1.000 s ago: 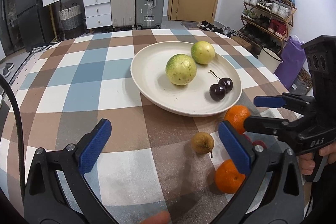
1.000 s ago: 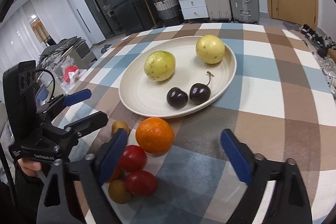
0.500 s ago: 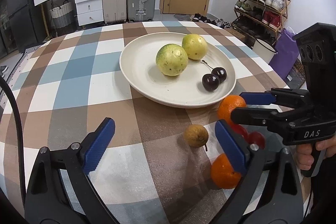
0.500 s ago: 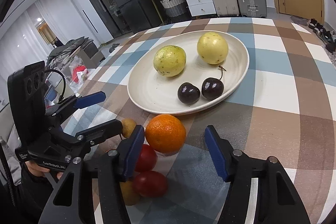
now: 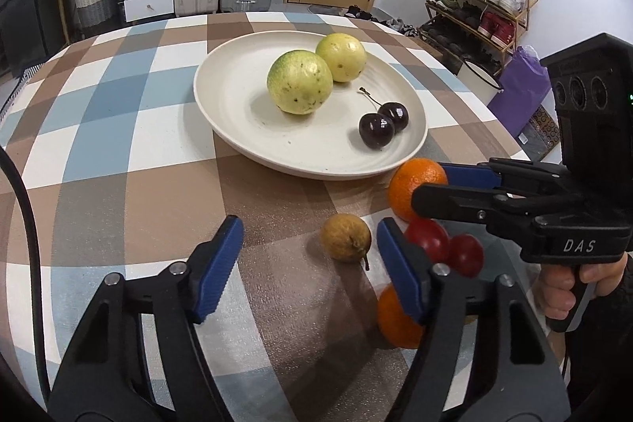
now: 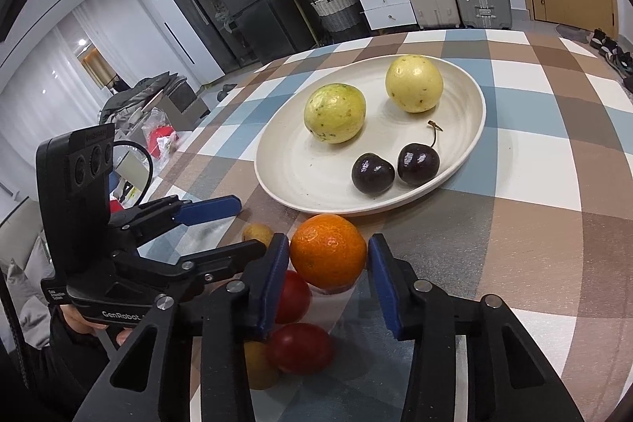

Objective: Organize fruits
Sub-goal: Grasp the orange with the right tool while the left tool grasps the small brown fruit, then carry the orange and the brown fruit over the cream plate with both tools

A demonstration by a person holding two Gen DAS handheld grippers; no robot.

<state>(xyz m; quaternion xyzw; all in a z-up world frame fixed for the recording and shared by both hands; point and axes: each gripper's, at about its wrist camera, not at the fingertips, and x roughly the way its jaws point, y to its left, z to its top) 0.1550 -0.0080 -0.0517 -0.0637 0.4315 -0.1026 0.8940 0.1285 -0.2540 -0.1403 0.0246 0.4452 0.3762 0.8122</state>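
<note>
Left wrist view: your left gripper is closing, pads not yet touching, with the small tan-yellow stemmed fruit just ahead between its blue tips. Bare checked tablecloth lies open to its left.

Right wrist view: your right gripper is closing around the round orange mandarin; contact is unclear. Beyond, the cream oval plate holds two yellow-green round fruits and two dark cherries.

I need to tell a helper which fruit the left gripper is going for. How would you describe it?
Start at the cream plate on the checked table. Just in front of its near rim lies a small yellow-brown fruit, between the closing, not yet touching left gripper. Unlike the oranges and red fruits nearby, it is dull, with a stem.
</note>
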